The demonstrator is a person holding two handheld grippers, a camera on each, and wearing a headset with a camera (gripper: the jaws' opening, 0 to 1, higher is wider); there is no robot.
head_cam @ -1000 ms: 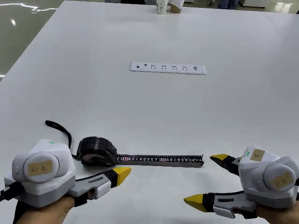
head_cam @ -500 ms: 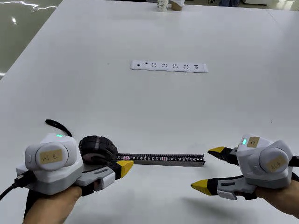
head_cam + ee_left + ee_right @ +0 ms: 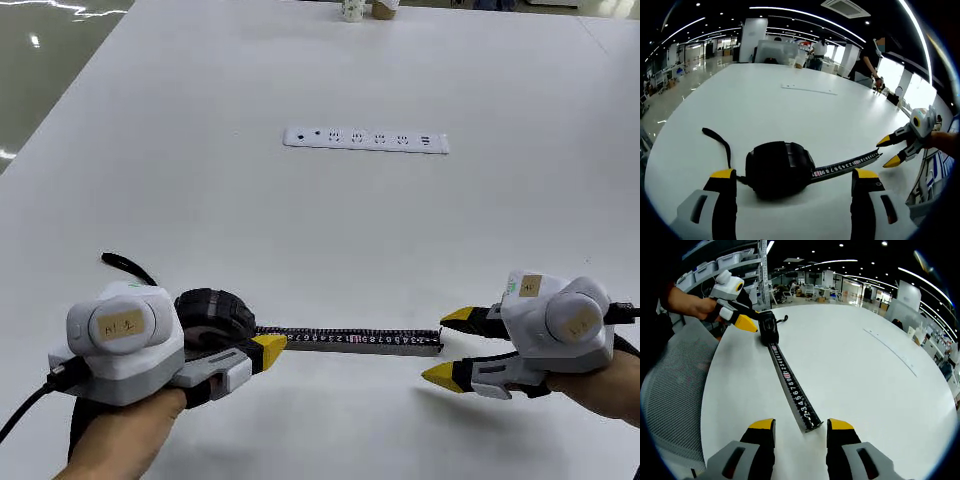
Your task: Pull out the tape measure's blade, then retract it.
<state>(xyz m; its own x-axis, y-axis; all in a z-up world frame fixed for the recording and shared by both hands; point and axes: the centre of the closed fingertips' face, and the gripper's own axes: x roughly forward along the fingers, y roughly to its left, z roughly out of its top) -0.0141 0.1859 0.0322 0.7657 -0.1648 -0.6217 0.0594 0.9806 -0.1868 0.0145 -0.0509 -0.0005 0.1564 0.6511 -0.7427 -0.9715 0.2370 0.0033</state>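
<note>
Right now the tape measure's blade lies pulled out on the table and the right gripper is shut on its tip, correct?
No: the right gripper is open, jaws apart either side of the tip of the tape measure blade, as the right gripper view shows. Rest stands.

the tape measure (image 3: 215, 312) is partly hidden and far cups (image 3: 352, 9) cropped.

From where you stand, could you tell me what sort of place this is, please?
Likely an open-plan office or lab: a large white table, a power strip on it, and shelving with bins.
</note>
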